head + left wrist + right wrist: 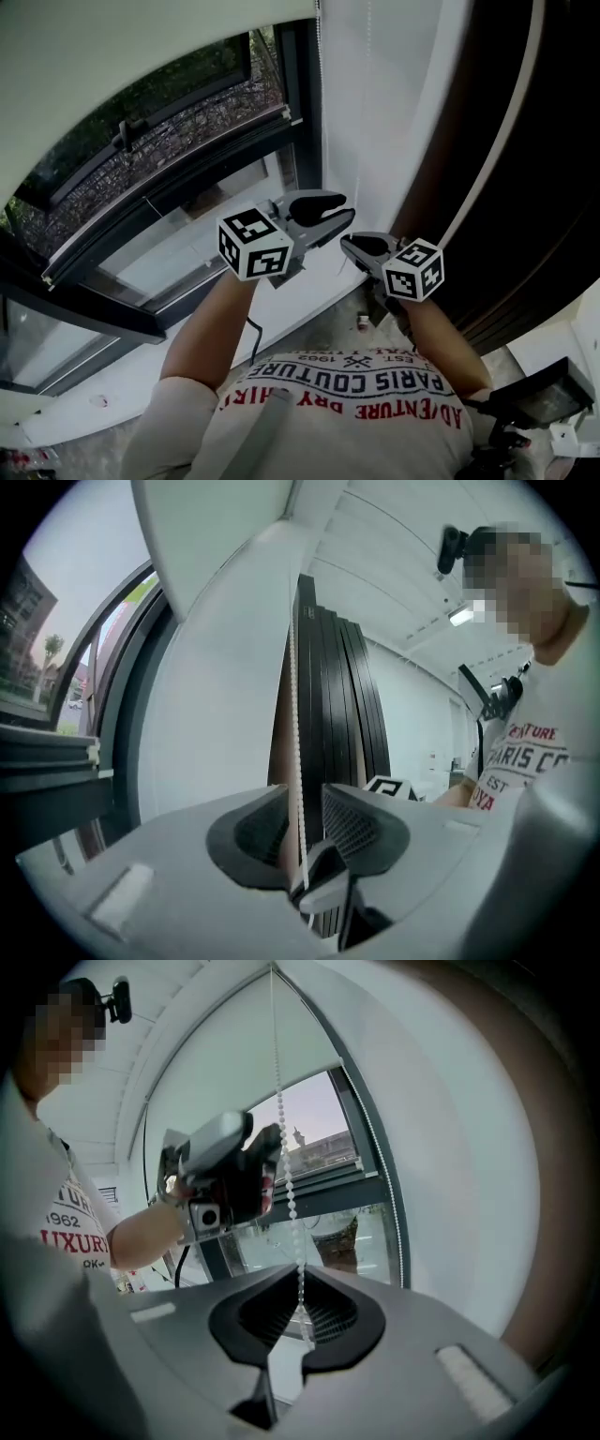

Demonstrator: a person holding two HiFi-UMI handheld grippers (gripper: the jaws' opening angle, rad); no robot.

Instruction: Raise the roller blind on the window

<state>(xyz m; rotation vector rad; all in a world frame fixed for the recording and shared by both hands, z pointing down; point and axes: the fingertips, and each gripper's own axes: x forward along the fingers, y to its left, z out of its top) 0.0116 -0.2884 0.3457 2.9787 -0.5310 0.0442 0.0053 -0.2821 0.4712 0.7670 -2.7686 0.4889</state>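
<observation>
Both tongs work at the window's right edge in the head view: the left gripper (339, 211) sits higher with jaws apart, the right gripper (349, 246) just below it with jaws together. Each carries 1 cube of square black-and-white markers. The white fabric roller blind (141, 47) covers the upper part of the dark-framed window (300, 84). The person's white T-shirt (356, 394) reads, upside down, "PARIS COUTURE", "ADVENTURE DRY SHIRT" and "EST. 1962".

In the left gripper view, the thin white bead chain (294, 705) runs upright through the gap between the 2 ribbed pads (352, 822) without being pinched; black vertical slats (342, 696) stand behind it. The shirt shows "PARIS CO" and "EST".

In the right gripper view, the jaws are clamped on the bead chain (281, 1129), which rises taut past the left gripper (225, 1180) toward the top of the blind (234, 1063). "1962" and "LUXURY" are legible on the shirt.
</observation>
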